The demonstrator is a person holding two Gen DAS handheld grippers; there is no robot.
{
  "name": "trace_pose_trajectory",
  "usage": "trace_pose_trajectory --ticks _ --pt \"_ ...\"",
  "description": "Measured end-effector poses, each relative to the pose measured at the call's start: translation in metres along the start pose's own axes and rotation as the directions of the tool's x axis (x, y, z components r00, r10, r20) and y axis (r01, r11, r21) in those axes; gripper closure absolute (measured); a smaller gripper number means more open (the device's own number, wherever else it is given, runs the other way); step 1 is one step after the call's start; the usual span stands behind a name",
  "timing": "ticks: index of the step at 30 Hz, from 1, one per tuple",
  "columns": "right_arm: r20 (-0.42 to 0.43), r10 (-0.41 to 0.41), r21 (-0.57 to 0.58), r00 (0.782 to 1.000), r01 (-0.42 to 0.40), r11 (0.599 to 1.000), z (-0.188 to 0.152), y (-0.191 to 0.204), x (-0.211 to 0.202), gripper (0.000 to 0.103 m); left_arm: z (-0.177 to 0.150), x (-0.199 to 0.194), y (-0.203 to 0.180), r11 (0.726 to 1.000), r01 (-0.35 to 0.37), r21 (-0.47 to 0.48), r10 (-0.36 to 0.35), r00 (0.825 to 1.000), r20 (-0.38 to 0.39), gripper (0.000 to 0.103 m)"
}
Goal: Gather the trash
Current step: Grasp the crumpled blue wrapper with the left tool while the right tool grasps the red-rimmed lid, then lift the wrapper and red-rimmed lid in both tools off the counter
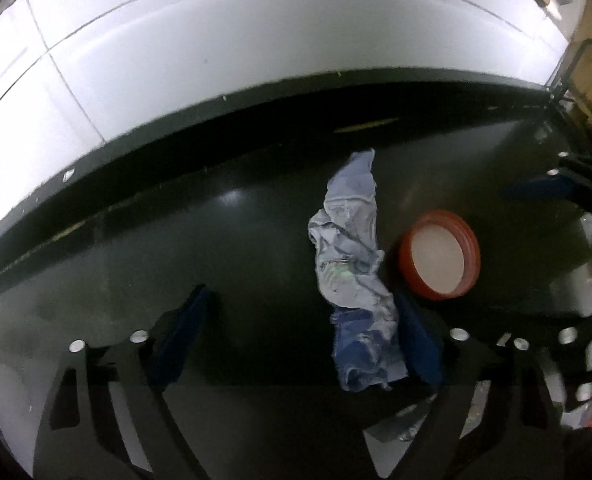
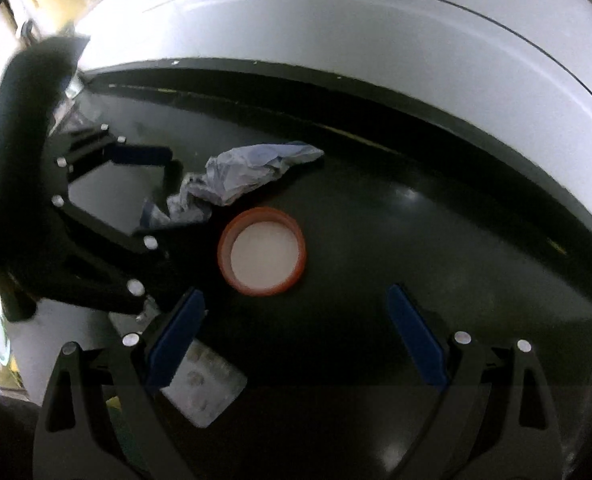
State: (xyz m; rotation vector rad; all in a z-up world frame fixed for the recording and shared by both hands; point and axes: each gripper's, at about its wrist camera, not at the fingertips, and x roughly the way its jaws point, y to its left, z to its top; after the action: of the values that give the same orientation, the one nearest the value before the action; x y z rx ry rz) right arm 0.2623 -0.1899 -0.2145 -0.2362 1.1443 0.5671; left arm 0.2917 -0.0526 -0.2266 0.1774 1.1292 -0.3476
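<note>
Two grippers hang over a dark, glossy tabletop (image 1: 135, 248), both tilted steeply down at it. The left gripper (image 1: 302, 312) has its blue-padded fingers (image 1: 183, 336) spread wide, and a crumpled pale blue wrapper (image 1: 352, 264) lies on the table between them, far over toward the right-hand finger; its lower, darker end lies right against that finger's pad, though the left wrist view does not settle whether the two actually touch, and the left-hand finger is well clear of it. Nothing is clamped. Just outside the right-hand finger, beside the wrapper's middle, sits a round red lid (image 1: 440, 254) with a white inside, open face up. In the right wrist view the right gripper (image 2: 296, 316) also has its fingers (image 2: 416, 340) standing wide apart with nothing between the pads; the same lid (image 2: 261, 250) lies on the table just ahead of the fingertips, roughly centred on the gap and apart from both. The wrapper (image 2: 251, 176) stretches beyond the lid toward the left gripper (image 2: 167, 176), whose black frame fills the left of that view. A silver blister pack of tablets (image 2: 207, 384) lies flat beside and partly behind the right gripper's left-hand finger. Beyond the table's far edge runs a pale tiled floor (image 1: 215, 32).
</note>
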Motion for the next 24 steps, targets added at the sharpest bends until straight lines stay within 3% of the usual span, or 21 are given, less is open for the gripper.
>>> trace_pose_trajectory --ticks 4,7,8,10,19,24 --pt "-0.005 -0.027 -0.070 1.000 0.027 0.997 0.003 0.008 0.014 0.025 0.003 -0.002 0.005 0.999 0.043 0.028 -0.044 0.999 0.026 0.037" --pt "0.022 -0.042 -0.114 0.999 0.044 0.993 0.005 0.013 0.015 0.037 0.004 -0.003 0.006 0.998 0.054 0.035 -0.055 0.998 0.035 0.055" --pt "0.029 -0.040 -0.119 0.999 0.043 0.992 0.006 0.013 0.014 0.052 0.004 -0.006 0.004 0.998 0.053 0.036 -0.054 0.998 0.035 0.066" --pt "0.032 -0.026 -0.107 0.999 0.029 0.994 0.009 0.010 0.014 0.055 0.005 -0.007 0.005 0.998 0.055 0.027 -0.056 0.998 0.030 0.077" --pt "0.075 -0.040 -0.055 0.996 0.044 0.998 0.010 0.008 -0.019 0.055 0.001 -0.037 -0.009 1.000 0.020 -0.013 -0.019 0.997 0.069 0.080" --pt "0.113 -0.062 -0.050 0.992 0.068 0.996 0.000 0.023 -0.058 0.055 -0.012 -0.081 -0.018 0.999 -0.027 -0.027 0.029 0.995 0.094 0.080"
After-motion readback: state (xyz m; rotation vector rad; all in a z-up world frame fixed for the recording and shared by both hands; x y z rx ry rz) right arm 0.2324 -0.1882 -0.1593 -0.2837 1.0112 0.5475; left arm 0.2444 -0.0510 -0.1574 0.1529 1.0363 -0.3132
